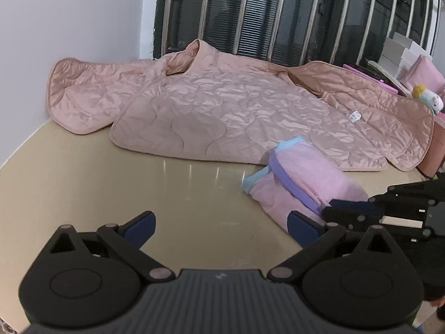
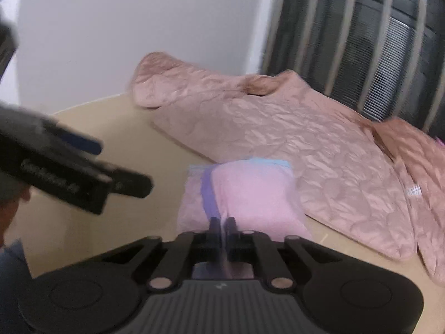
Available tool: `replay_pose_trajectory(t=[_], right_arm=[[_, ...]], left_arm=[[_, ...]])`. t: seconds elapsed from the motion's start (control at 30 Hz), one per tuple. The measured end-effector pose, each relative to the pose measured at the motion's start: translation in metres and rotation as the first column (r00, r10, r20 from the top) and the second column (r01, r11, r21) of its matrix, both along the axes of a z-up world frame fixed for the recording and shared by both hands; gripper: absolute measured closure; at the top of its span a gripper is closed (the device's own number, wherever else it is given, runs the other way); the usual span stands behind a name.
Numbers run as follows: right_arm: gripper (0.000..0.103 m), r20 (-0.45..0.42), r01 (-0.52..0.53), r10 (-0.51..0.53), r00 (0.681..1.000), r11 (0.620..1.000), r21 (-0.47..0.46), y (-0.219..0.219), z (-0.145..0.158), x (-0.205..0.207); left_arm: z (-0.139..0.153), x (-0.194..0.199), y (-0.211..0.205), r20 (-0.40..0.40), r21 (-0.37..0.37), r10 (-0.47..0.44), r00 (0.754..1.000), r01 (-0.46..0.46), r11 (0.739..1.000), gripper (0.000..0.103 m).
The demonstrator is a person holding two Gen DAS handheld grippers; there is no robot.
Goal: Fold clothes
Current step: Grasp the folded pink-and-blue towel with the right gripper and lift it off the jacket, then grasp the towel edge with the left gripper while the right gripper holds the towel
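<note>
Right fingers: my right gripper (image 2: 222,226) is pinched closed on the near edge of the small folded pink fleece garment with blue and purple trim (image 2: 244,194).
Left fingers: my left gripper (image 1: 221,224) is spread wide, empty, over bare beige tabletop (image 1: 111,183).
Garment from left: ahead and to the right, just beside my right-hand finger (image 1: 301,224).
Long axis: runs away from me toward the quilted pink jacket (image 1: 236,105), which it touches.
Nearer hand: right.
Hard to read: right view blurred; pinched layers hidden.
</note>
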State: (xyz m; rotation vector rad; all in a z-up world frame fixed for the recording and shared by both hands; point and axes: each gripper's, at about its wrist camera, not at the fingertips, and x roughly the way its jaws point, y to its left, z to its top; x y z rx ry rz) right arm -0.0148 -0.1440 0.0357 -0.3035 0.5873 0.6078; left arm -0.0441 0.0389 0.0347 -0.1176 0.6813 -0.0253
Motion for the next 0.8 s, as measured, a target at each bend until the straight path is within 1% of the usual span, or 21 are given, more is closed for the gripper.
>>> replay_pose_trajectory(t=[0.03,0.13,0.17,0.23,0.3,0.37,0.43,0.5,0.53,0.57,0.6,0.63,0.67,0.7,0.73,0.77,0.8], right_arm=[[0.1,-0.006,0.021,-0.021,1.0,0.999,0.029,-0.004,0.001,0.002],[0.1,0.022,0.122,-0.126,0.992,0.984,0.128,-0.024,0.012,0.009],[0.1,0.026,0.163,-0.17,0.985,0.973,0.166,-0.035,0.017,0.012],[0.1,0.015,0.217,-0.227,0.974,0.948,0.231,-0.056,0.02,0.018],[0.1,-0.02,0.247,-0.25,0.968,0.935,0.254,-0.074,0.02,0.023],[0.1,-0.043,0.262,-0.26,0.965,0.931,0.255,-0.085,0.018,0.026],[0.1,-0.069,0.257,-0.248,0.966,0.928,0.269,-0.094,0.016,0.022],[0.1,-0.11,0.248,-0.224,0.968,0.918,0.311,-0.103,0.015,0.021],[0.1,-0.125,0.247,-0.218,0.968,0.912,0.326,-0.106,0.015,0.02],[0.1,-0.132,0.245,-0.213,0.968,0.911,0.331,-0.108,0.014,0.018],[0.1,-0.138,0.244,-0.208,0.968,0.91,0.335,-0.11,0.013,0.016],[0.102,-0.134,0.244,-0.21,0.968,0.912,0.331,-0.109,0.013,0.016],[0.101,-0.123,0.232,-0.203,0.971,0.92,0.316,-0.108,0.013,0.013],[0.097,-0.111,0.22,-0.195,0.974,0.928,0.3,-0.107,0.013,0.01],[0.091,-0.095,0.204,-0.184,0.978,0.939,0.277,-0.106,0.013,0.006],[0.07,-0.078,0.179,-0.164,0.983,0.952,0.25,-0.103,0.013,0.002],[0.057,-0.062,0.153,-0.143,0.988,0.963,0.221,-0.1,0.013,-0.003]], left_arm=[[0.0,0.001,-0.002,0.0,-0.005,-0.007,1.0,0.007,1.0,0.001],[0.002,0.004,-0.021,0.002,-0.01,-0.049,0.999,0.049,0.999,0.001],[0.003,0.004,-0.03,0.01,-0.016,-0.074,0.997,0.074,0.997,0.001],[0.006,0.003,-0.052,0.037,-0.022,-0.162,0.986,0.163,0.986,0.001],[0.007,0.005,-0.074,0.065,-0.005,-0.223,0.973,0.224,0.975,0.001],[0.006,0.008,-0.096,0.082,0.02,-0.27,0.959,0.27,0.963,0.001],[0.0,0.016,-0.112,0.066,0.029,-0.293,0.954,0.291,0.956,0.001],[-0.008,0.028,-0.119,0.031,-0.011,-0.284,0.958,0.284,0.959,0.001],[-0.013,0.034,-0.121,0.017,-0.035,-0.279,0.96,0.279,0.96,0.008],[-0.017,0.04,-0.122,0.01,-0.063,-0.274,0.962,0.275,0.96,0.02],[-0.021,0.044,-0.12,0.012,-0.091,-0.268,0.963,0.268,0.959,0.063],[-0.024,0.05,-0.115,0.005,-0.12,-0.254,0.967,0.253,0.96,0.089],[-0.026,0.052,-0.108,-0.003,-0.157,-0.241,0.97,0.238,0.959,0.09],[-0.026,0.054,-0.101,-0.009,-0.19,-0.229,0.973,0.223,0.956,0.094],[-0.024,0.052,-0.091,-0.003,-0.204,-0.217,0.976,0.212,0.956,0.095],[-0.021,0.05,-0.082,0.003,-0.212,-0.203,0.979,0.199,0.957,0.096],[-0.018,0.045,-0.075,0.009,-0.189,-0.184,0.983,0.183,0.965,0.096]])
